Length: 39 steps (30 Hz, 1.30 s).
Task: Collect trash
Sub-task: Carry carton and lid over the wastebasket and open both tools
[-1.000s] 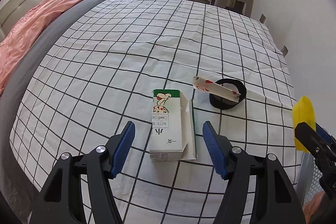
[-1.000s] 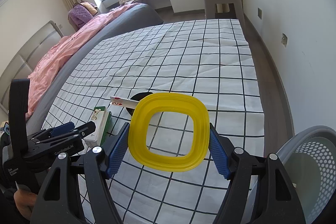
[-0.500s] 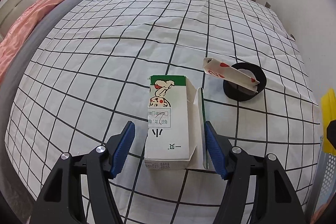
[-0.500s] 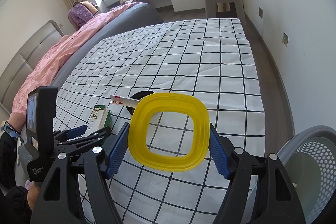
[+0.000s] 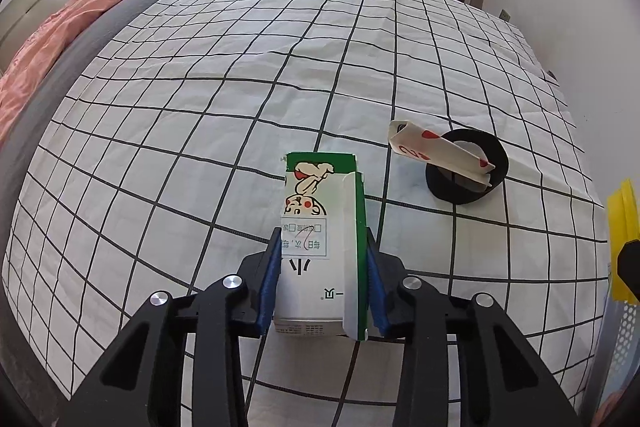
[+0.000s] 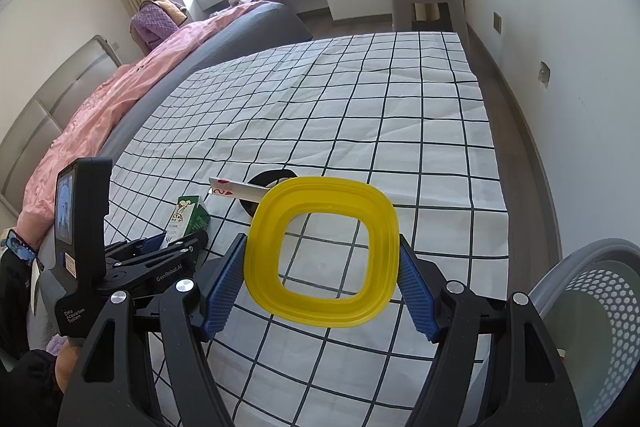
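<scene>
Closing my left gripper (image 5: 323, 281) on the carton (image 5: 320, 239), I have just brought the jaws in until both blue pads press its long sides, with the carton lying flat on the checked sheet (image 5: 200, 115) at about 6 o'clock in the left wrist view. That looks like the pick-up step for this piece of trash. My right gripper (image 6: 322, 273) sits partly open around a yellow ring lid (image 6: 322, 255), its pads against the lid's two edges, holding it above the sheet. A folded card (image 5: 438, 155) rests across a black ring (image 5: 468, 167) at 2 o'clock from the carton, still to be gathered. The perforated bin (image 6: 592, 327) stands off the sheet's edge at 4 o'clock in the right wrist view. Next I judge the carton needs lifting straight up without crushing its loose flap, then carrying across to the bin; the lid should go in too.
</scene>
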Available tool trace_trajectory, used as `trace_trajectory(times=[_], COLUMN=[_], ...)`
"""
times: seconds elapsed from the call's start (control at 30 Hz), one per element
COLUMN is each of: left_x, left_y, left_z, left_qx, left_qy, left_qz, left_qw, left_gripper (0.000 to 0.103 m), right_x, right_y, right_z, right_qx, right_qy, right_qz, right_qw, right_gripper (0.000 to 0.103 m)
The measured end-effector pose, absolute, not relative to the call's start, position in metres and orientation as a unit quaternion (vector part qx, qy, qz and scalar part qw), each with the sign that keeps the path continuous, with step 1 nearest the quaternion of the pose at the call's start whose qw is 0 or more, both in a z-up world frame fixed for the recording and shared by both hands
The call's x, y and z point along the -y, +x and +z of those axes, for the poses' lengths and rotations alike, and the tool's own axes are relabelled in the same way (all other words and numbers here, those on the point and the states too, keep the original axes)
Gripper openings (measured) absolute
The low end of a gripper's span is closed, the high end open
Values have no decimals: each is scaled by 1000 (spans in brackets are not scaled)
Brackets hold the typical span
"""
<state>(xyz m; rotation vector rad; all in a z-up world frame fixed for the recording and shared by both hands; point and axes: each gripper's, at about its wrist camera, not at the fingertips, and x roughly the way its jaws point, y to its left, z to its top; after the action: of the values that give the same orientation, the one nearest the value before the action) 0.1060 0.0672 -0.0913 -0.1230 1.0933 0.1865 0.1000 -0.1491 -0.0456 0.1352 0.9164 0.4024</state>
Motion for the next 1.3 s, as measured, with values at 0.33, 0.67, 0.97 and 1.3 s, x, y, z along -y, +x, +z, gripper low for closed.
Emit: trace_trajectory(times=[0.33, 0.67, 0.97, 1.3], left_x=[-52, -8, 46, 114], left_y=[81, 52, 36, 30], left_z=[-59, -15, 1, -4], left_qx=[-491, -455, -443, -449], left_qy=[-48, -24, -4, 30], left_qz=[75, 26, -46, -123], left_qw=[867, 890, 895, 885], left_gripper=[36, 36, 36, 36], right_x=[155, 189, 254, 324], right_y=[94, 67, 24, -16], right_z=[-45, -24, -17, -18], right_qx=[-436, -415, -414, -403], right_qy=[64, 81, 97, 111], right_qz=[193, 163, 87, -15], right_qw=[877, 891, 901, 908], right_gripper=[69, 69, 69, 69])
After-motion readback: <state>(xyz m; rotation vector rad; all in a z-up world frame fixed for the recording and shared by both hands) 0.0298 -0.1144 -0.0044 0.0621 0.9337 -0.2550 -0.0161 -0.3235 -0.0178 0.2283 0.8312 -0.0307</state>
